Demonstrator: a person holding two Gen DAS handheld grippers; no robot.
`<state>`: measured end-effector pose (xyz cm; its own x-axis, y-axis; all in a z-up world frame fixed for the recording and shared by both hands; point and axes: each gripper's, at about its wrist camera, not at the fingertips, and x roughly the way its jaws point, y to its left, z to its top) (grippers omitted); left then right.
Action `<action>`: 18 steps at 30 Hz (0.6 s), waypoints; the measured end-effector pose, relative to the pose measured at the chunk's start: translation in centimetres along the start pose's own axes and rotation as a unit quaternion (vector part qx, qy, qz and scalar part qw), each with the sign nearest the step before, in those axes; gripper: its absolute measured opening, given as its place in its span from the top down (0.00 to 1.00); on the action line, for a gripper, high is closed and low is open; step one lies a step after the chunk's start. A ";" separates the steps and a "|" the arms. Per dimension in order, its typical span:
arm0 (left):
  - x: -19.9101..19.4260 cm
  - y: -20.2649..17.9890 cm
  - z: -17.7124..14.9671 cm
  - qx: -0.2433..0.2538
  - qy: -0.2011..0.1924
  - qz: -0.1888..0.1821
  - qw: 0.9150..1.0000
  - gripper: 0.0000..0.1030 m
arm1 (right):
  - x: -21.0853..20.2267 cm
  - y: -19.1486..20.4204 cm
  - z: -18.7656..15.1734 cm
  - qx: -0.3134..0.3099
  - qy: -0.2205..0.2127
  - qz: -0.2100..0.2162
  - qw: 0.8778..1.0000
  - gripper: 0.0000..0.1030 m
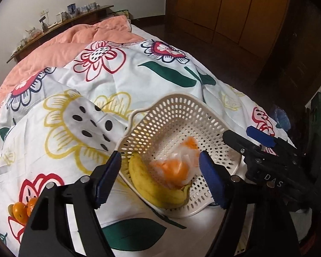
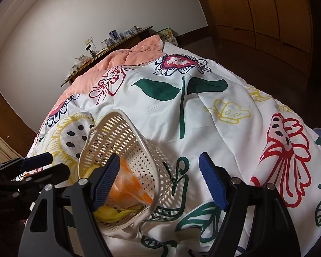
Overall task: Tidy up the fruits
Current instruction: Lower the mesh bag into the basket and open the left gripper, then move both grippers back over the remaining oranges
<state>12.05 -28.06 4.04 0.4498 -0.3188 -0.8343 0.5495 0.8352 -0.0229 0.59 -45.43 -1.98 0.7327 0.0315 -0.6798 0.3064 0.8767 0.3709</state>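
A cream perforated basket (image 1: 177,96) (image 2: 126,120) lies on the floral quilt, tilted toward me. Inside it are a yellow banana (image 1: 147,185) (image 2: 112,212) and a clear bag of oranges (image 1: 178,168) (image 2: 126,185). My left gripper (image 1: 160,165) (image 2: 51,163) hangs open just above the basket's near rim, its blue pads either side of the bag and not touching it. My right gripper (image 2: 158,165) (image 1: 239,133) is open too, beside the basket's right side with nothing in it. Loose oranges (image 1: 21,211) sit on the quilt at the lower left.
The floral quilt (image 2: 203,128) covers the bed, with a pink blanket (image 1: 60,42) folded back at the far end. A wooden shelf (image 1: 60,22) with cups runs along the wall. A wooden wardrobe (image 1: 235,10) and dark floor lie to the right.
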 end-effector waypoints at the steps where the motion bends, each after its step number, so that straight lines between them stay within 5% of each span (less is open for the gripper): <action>1: -0.2 0.2 0.0 -0.002 -0.002 0.004 1.000 0.26 | 0.0 0.1 0.0 -0.001 0.000 0.000 1.000 0.26; 18: -3.6 3.0 -1.2 -0.023 -0.045 0.046 0.998 0.17 | -1.3 1.8 0.4 -0.017 -0.007 -0.002 1.000 0.26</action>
<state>11.24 -23.86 6.37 0.5590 -0.2776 -0.7813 0.4712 0.8817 0.0238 0.42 -44.04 -0.13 0.7401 0.0225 -0.6721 0.2880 0.8925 0.3470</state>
